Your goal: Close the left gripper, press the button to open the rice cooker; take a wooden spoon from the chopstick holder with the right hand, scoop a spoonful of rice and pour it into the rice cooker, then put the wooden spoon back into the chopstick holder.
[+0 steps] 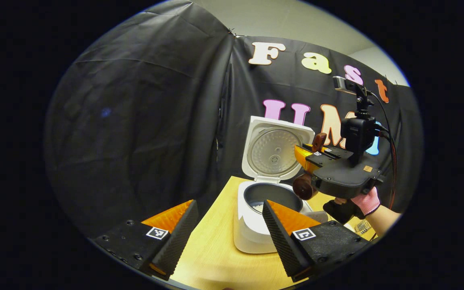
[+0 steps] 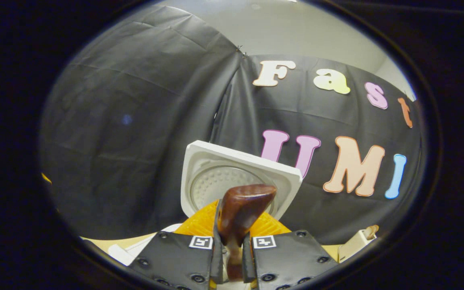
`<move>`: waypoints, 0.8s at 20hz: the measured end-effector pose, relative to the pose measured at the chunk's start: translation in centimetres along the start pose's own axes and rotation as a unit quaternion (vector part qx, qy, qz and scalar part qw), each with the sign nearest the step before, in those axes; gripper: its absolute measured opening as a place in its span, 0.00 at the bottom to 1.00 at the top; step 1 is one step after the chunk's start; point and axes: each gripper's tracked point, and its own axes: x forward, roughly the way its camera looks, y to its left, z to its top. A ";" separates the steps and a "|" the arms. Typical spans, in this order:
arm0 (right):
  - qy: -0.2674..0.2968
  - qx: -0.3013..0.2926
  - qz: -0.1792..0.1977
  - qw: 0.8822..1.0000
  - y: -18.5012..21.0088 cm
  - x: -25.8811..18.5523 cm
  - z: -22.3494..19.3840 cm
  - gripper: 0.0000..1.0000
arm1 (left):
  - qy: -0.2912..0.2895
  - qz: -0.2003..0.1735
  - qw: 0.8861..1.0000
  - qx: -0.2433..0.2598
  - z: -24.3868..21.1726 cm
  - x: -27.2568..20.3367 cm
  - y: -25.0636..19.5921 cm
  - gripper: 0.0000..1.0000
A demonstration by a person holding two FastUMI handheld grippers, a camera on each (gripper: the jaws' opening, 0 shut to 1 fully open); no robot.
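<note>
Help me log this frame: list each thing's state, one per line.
rice cooker: open, lid upright, rice in the pot
wooden spoon: held, lifted above the cooker
right gripper: fingers shut on the spoon's handle
left gripper: open, holding nothing

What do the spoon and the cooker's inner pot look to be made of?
Spoon: wood, dark reddish-brown, glossy as if varnished. Inner pot: probably metal with a dark grey matte coating, likely nonstick. It sits inside the cooker's white, smooth shell.

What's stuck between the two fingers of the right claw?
The wooden spoon. In the right gripper view, the right claw pinches its handle, in front of the rice cooker's open lid.
</note>
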 end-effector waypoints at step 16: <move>0.058 0.428 -0.033 0.901 -13.1 -4.3 0.0 0.21 | 0.004 -0.036 0.999 0.027 -0.3 0.7 -3.1 0.95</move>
